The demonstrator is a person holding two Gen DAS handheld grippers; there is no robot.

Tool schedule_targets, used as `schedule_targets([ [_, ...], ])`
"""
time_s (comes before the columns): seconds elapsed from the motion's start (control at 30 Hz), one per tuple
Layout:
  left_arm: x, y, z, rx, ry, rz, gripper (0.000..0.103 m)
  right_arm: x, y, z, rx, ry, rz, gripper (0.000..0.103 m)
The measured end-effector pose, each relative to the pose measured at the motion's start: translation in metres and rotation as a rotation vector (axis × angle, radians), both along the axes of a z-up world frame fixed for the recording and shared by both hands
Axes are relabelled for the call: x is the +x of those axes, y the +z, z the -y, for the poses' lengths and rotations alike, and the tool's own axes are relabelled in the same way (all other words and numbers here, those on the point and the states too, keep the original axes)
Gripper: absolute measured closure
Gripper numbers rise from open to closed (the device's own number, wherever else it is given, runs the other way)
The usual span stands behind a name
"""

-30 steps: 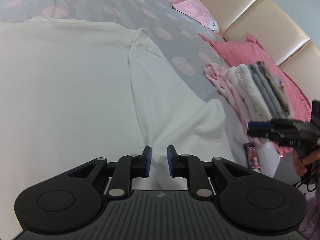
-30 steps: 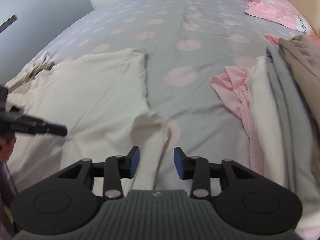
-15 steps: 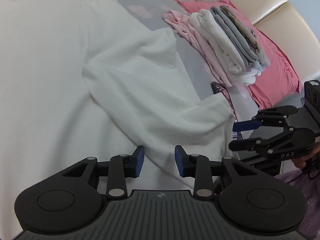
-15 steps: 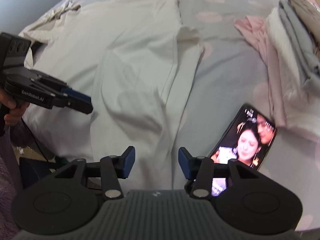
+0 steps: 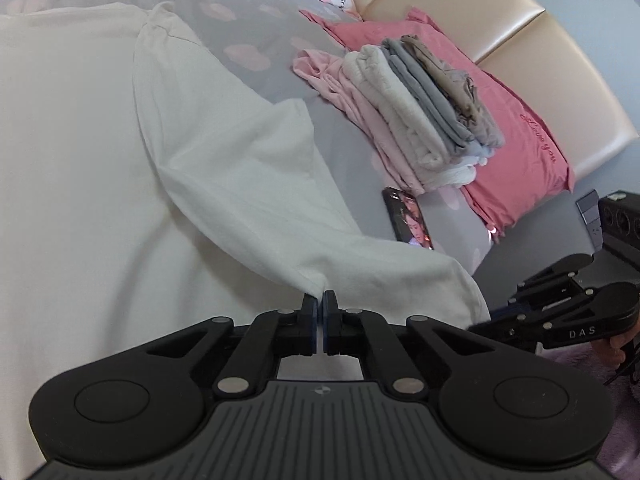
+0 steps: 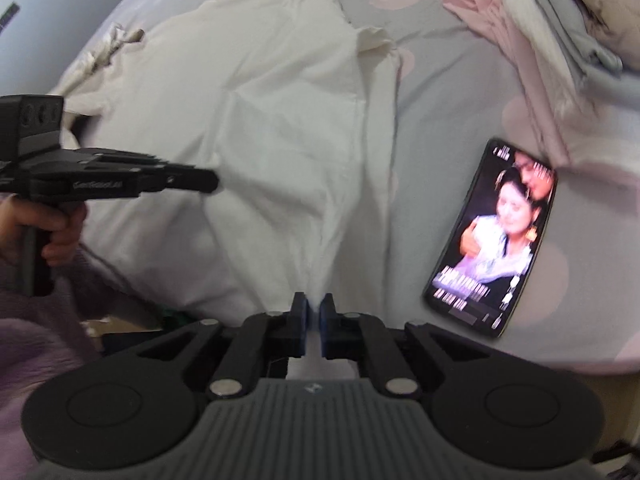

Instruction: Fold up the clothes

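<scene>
"Love you" in script on pink pillow (image 5: 524,136); "DAS" on right gripper (image 5: 493,320) body; phone (image 6: 496,236) screen captions too blurred to read.

The cream garment (image 5: 80,152) at the left of the frame was thin, matt woven cloth, softly creased. The grey bedspread (image 5: 260,20) with pink dots beneath it looked smooth and matt. At upper right, the headboard (image 5: 500,28) was padded, with a glossy, leather-like sheen. The folded stack (image 5: 412,108) showed a nubbly, towel-like cream layer among smoother knits, on a pink cotton pillow (image 5: 520,132). The phone (image 6: 496,236) had a glossy glass screen. The left gripper (image 5: 320,312) was matt black plastic with shiny metal pins.
</scene>
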State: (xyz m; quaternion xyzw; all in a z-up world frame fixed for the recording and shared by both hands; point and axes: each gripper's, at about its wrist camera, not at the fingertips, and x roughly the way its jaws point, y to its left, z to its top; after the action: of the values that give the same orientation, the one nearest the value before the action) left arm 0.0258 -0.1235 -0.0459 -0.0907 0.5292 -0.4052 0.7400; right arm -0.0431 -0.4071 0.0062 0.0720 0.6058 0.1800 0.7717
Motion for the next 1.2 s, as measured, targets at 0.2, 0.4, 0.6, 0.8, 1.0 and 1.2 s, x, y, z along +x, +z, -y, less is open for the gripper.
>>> schedule_targets([
  [0.2, -0.012, -0.015, 0.001, 0.068, -0.042, -0.043, 0.103, -0.021, -0.011, 0.001, 0.062, -0.022, -0.11, 0.096],
  [0.4, -0.016, -0.042, 0.008, 0.121, -0.076, -0.076, 0.103, -0.029, -0.047, -0.012, 0.005, 0.006, -0.21, 0.096],
  [0.6, -0.016, -0.035, 0.006, 0.169, -0.085, -0.074, 0.096, -0.033, -0.068, -0.02, -0.094, 0.041, -0.256, 0.083],
  [0.8, 0.002, -0.003, 0.015, 0.132, -0.086, -0.011, 0.093, -0.037, -0.05, -0.019, -0.095, 0.051, -0.157, 0.064],
  [1.0, 0.035, 0.023, 0.064, 0.163, -0.153, 0.114, 0.084, -0.035, -0.054, -0.036, -0.175, 0.129, -0.12, 0.055],
  [1.2, 0.077, 0.026, 0.118, 0.2, -0.175, 0.168, 0.08, -0.038, -0.066, -0.042, -0.183, 0.159, -0.159, 0.055],
])
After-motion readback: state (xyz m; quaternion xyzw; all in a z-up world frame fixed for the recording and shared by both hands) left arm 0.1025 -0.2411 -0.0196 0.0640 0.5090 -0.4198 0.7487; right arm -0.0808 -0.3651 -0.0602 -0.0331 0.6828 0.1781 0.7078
